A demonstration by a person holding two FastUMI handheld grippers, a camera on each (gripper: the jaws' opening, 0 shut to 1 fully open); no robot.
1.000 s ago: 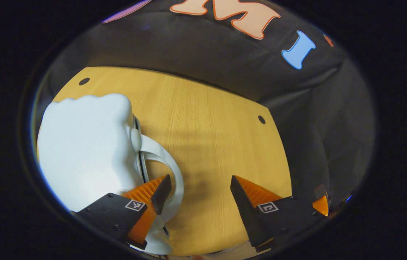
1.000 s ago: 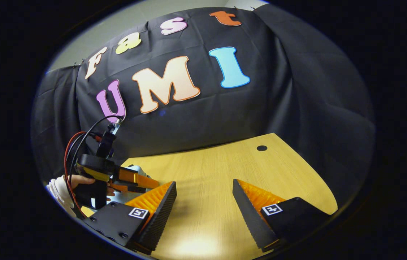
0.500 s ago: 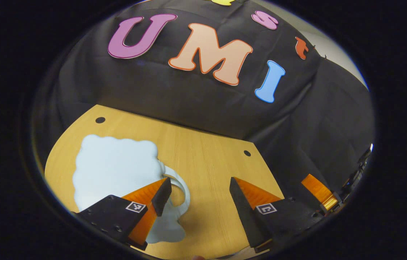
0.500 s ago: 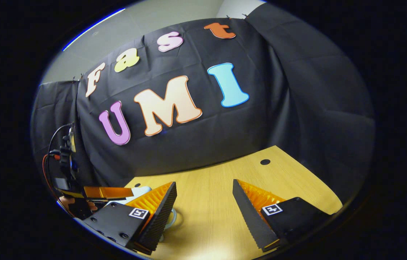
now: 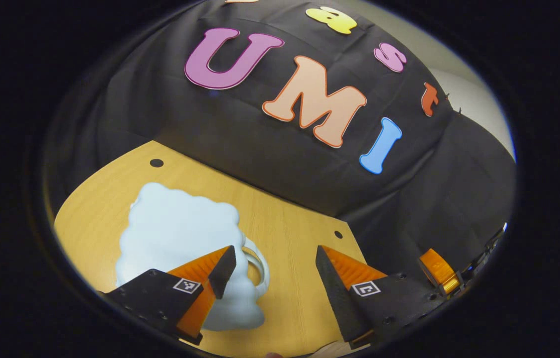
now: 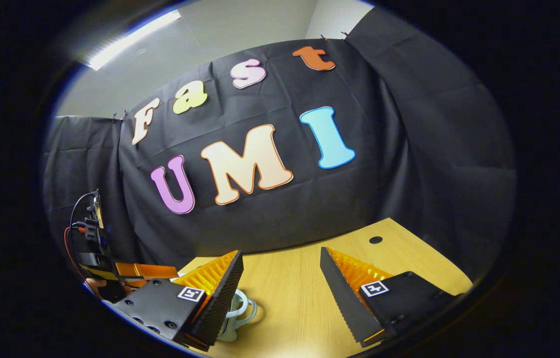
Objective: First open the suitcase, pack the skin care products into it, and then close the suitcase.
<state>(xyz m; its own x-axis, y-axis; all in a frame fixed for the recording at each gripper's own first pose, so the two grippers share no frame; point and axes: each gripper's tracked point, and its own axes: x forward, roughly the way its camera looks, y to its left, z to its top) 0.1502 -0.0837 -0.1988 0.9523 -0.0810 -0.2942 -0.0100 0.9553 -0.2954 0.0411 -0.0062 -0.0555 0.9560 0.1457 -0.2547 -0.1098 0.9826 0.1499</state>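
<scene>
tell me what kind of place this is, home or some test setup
Most likely a staged recording booth, not a home: a black cloth wall hangs behind a bare wooden table, and both handheld tongs, left and right, hang open above it near a white suitcase.

Each tool is showing black angular finger mounts dotted with small screws and bearing a square black-and-white marker tag, as on the left tool [image 5: 270,271] and the right tool [image 6: 280,278]. At the left in the right gripper view, red and black cables [image 6: 75,226] are looping off the other tool's dark body.
</scene>
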